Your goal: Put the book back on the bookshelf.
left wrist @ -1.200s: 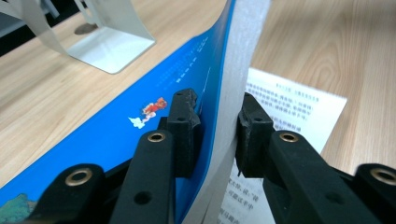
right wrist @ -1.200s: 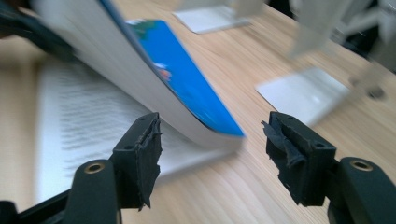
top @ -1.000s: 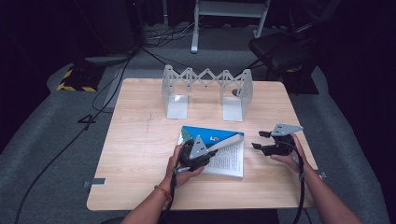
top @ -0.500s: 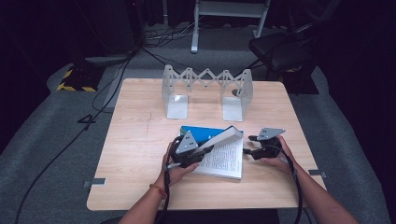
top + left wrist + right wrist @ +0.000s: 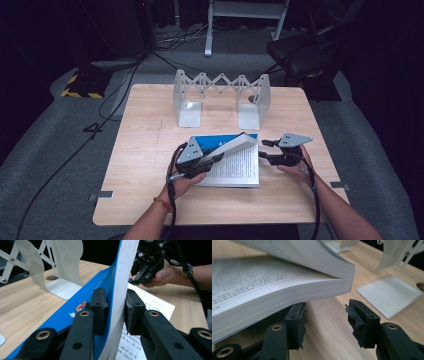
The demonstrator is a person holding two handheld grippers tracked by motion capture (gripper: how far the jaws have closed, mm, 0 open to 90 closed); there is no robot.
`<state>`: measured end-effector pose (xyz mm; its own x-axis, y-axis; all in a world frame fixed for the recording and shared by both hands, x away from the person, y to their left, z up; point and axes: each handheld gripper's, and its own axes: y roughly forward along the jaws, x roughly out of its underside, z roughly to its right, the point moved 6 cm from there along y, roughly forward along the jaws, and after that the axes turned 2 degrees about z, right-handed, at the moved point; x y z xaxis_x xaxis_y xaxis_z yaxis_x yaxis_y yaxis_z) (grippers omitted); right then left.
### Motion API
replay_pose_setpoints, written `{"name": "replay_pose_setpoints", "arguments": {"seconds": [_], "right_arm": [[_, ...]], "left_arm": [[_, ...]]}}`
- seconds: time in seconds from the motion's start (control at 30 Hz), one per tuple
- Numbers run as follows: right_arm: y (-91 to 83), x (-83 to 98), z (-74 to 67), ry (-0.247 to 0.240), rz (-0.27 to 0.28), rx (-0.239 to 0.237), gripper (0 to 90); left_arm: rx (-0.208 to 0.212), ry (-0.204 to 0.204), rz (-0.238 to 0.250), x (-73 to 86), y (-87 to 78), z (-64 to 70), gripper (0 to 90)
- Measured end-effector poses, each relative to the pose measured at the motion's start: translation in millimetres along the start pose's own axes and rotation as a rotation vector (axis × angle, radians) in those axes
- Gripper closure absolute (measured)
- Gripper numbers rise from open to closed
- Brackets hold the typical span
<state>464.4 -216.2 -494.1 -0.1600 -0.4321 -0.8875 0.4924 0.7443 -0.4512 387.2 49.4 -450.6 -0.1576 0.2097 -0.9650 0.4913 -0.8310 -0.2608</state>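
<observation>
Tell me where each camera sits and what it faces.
High view: above the person's side, looking down on table, both forearms.
Left gripper view: on left hand-held gripper, clamping book; other hand beyond.
Right gripper view: on right hand-held gripper, at the book's edge.
Shared: book, rack.

- Table: light wood top, standing on grey carpet.
- Surroundings: dark, unlit beyond the table.
- Cables: black, trailing across the floor at left.
- Hazard-striped block: far left.
- Black chair: far right.
- White stand legs: rear centre.
</observation>
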Motion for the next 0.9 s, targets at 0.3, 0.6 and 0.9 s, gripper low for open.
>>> {"name": "replay_pose_setpoints", "arguments": {"seconds": [0.3,0.6,0.9], "right_arm": [[0.2,-51.0,-26.9,-0.058,0.099,-0.033,53.2],[8.6,-85.6,-38.1,-0.069,0.145,-0.019,50.0],[17.2,-115.8,-52.8,-0.063,0.221,-0.008,49.1]], "left_arm": [[-0.016,-0.026,0.036,3.9,-28.6,-0.4,69.6],[-0.083,-0.004,0.02,10.0,-43.9,6.4,59.8],[-0.087,-0.04,-0.058,19.8,-48.0,5.4,38.4]]}}
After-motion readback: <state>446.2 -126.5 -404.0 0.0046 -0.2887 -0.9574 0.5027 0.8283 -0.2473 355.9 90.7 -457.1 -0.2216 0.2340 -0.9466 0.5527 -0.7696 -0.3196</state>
